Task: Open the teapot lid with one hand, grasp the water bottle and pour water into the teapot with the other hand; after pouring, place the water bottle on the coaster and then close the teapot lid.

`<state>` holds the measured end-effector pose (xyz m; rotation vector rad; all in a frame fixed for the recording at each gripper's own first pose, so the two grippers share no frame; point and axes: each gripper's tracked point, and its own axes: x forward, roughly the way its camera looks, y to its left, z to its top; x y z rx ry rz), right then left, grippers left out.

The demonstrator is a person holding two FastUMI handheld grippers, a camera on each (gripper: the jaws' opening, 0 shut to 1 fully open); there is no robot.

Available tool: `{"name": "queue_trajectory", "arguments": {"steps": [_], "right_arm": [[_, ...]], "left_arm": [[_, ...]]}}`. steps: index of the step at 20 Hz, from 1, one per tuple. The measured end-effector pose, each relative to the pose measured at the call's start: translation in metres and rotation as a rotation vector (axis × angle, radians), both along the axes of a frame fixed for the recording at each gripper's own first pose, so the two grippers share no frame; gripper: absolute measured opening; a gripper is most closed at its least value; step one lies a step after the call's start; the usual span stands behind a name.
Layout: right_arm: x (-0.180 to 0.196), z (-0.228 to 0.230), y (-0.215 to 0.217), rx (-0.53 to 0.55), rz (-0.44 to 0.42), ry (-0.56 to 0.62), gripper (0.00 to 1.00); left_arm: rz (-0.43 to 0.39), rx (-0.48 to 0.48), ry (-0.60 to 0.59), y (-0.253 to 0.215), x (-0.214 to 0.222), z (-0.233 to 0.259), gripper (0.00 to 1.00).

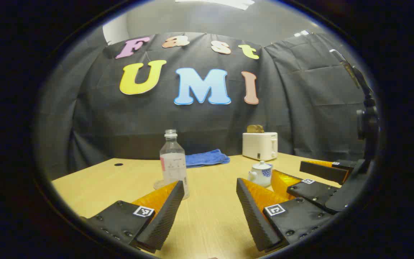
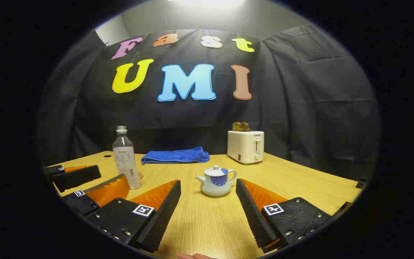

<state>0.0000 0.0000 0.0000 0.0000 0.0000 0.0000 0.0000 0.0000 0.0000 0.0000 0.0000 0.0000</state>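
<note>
A clear plastic water bottle [image 1: 173, 162] [image 2: 124, 158] stands upright and uncapped on the wooden table [image 1: 210, 216]. A small clear coaster [image 2: 140, 175] lies just behind its base. The white teapot [image 1: 261, 173] [image 2: 217, 181] with a blue pattern sits mid-table with its lid on. My left gripper [image 1: 210, 185] is open above the table; the bottle is just beyond its left finger. My right gripper [image 2: 208, 183] is open too, and the teapot sits a short way ahead between its fingers. Nothing is held.
A white toaster [image 1: 260, 145] [image 2: 245, 145] with toast in it stands at the back right. A folded blue towel [image 1: 207, 157] [image 2: 174, 155] lies at the back centre. In each view the other gripper's fingers [image 1: 314, 190] [image 2: 77, 177] show beside my own.
</note>
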Motion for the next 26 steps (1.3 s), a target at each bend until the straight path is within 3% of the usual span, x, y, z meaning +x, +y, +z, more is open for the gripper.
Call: {"name": "queue_trajectory", "arguments": {"steps": [2,3,6,11,15,21,26], "right_arm": [[-0.001,-0.001,-0.008,-0.001,-0.064,0.001,0.95],[-0.002,0.002,-0.005,0.002,-0.04,-0.008,0.95],[0.0,0.0,0.012,-0.003,0.119,-0.006,0.95],[0.008,0.005,0.011,0.011,0.143,-0.005,0.95],[0.004,0.003,0.015,-0.003,0.168,-0.006,0.95],[0.006,0.003,0.009,-0.008,0.132,-0.003,0.95],[0.009,0.002,0.012,-0.01,0.157,0.001,0.95]], "left_arm": [[0.089,0.002,0.006,0.015,-0.001,-0.001,1.0],[0.101,0.003,0.007,0.016,-0.001,-0.001,0.99],[0.092,0.003,0.008,0.012,0.002,0.0,1.0],[0.106,0.003,0.008,0.017,0.002,-0.002,1.0],[0.036,0.005,0.015,0.004,0.004,-0.002,1.0],[0.05,0.003,0.008,0.006,0.003,-0.001,1.0],[0.061,0.003,0.006,0.009,0.003,0.002,1.0]]}}
